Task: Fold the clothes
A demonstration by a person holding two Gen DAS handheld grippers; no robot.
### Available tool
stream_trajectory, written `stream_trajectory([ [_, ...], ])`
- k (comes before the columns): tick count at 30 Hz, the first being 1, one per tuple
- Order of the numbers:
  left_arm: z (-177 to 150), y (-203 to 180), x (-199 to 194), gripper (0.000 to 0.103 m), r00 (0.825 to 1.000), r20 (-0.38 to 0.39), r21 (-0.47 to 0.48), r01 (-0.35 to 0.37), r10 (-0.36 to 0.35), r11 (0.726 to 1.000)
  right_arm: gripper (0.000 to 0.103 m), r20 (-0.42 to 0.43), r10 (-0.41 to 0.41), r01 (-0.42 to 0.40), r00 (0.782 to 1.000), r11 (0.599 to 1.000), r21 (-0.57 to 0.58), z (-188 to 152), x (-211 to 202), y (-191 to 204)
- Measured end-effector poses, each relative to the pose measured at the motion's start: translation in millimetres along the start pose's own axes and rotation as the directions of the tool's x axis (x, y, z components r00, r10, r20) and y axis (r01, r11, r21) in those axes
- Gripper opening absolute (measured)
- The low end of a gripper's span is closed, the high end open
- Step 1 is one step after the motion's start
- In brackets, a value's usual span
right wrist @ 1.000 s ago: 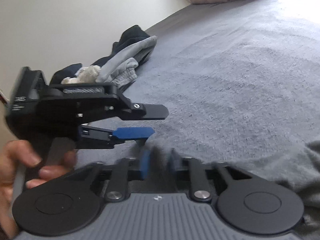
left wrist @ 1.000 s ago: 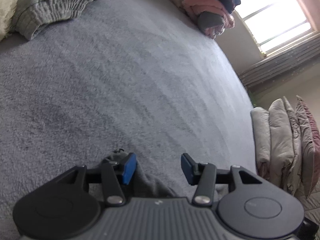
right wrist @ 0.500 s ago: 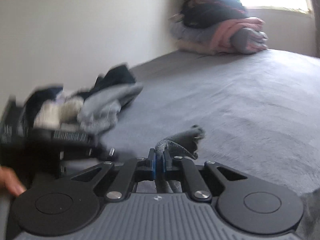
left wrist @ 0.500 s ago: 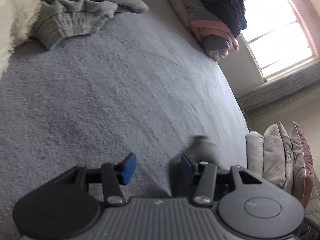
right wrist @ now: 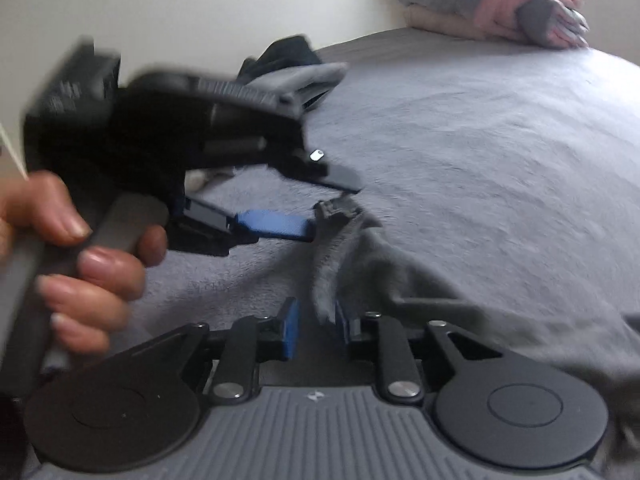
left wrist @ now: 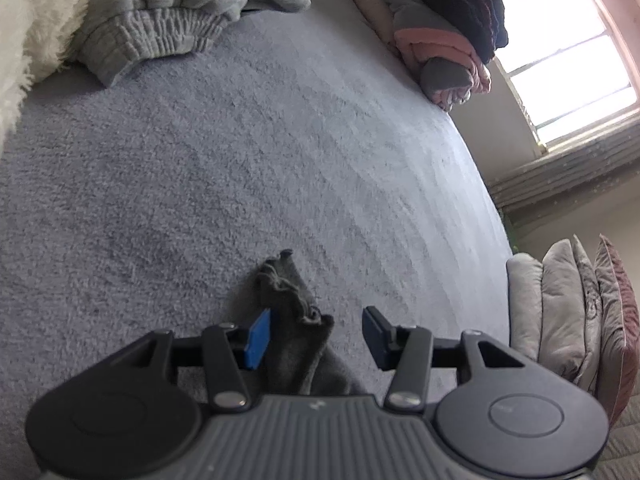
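Left wrist view: the left gripper (left wrist: 316,336) hovers over a grey blanket (left wrist: 240,152), jaws set well apart. A dark grey garment (left wrist: 296,336) has its ribbed cuff lying between the blue pads (left wrist: 258,338), close against the left one and clear of the right; neither pad presses on it. Beyond, a pile of clothes (left wrist: 160,28) lies at the far left of the blanket, a stack of folded items (left wrist: 444,52) sits near the window (left wrist: 568,56), and cushions (left wrist: 568,312) stand on edge at the right.

Right wrist view: the right gripper (right wrist: 316,332) has just been opening. Its pads now stand a narrow gap apart, with a fold of the garment (right wrist: 332,264) hanging between them, brushing the right pad but not clamped. The garment spreads to the right over the blanket (right wrist: 480,128). The left gripper (right wrist: 320,208), blurred, reaches in from the left, held by a hand (right wrist: 72,264); its fingertips bracket the cuff.
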State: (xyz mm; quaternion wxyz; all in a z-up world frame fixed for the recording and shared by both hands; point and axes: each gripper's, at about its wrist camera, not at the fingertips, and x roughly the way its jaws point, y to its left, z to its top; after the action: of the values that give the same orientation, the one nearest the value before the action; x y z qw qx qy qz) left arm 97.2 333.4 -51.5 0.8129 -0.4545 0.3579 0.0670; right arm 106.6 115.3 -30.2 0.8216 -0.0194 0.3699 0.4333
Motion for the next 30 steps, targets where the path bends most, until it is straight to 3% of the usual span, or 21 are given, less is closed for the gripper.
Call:
stream_trajectory([
  [5,1.3,-6.7,-8.2,0.052,0.994,0.093,0.054,-0.07,0.064,0.996,0.03,0.059,-0.074,0.07,0.996,0.996,0.063,-11.1,-45.0,-35.5],
  [9,0.3,-11.8,-5.2,0.052,0.99,0.097,0.088,-0.11,0.101,0.99,0.03,0.077,-0.127,0.114,0.989,0.981,0.155,-20.6,-64.2,-68.8],
  [12,0.5,-10.8,-4.0,0.052,0.991,0.095,0.073,-0.107,0.099,0.992,0.03,0.089,-0.089,0.067,0.992,0.971,0.229,-21.9,-62.0,-78.9],
  [17,2.7,-7.4,-5.0,0.052,0.991,0.092,0.06,-0.103,0.097,0.993,0.03,0.116,0.035,-0.061,0.993,0.972,0.225,-4.9,-36.1,-55.2],
  [27,7.6,9.4,3.6,0.052,0.998,0.045,0.005,-0.049,0.048,0.999,0.03,0.033,0.148,-0.151,0.988,0.946,0.287,11.9,37.9,-33.9],
  [30,7.8,12.2,4.0,0.052,0.998,0.041,-0.001,-0.036,0.036,0.999,0.03,-0.001,0.229,-0.221,0.973,0.943,0.247,10.3,42.5,-21.2],
])
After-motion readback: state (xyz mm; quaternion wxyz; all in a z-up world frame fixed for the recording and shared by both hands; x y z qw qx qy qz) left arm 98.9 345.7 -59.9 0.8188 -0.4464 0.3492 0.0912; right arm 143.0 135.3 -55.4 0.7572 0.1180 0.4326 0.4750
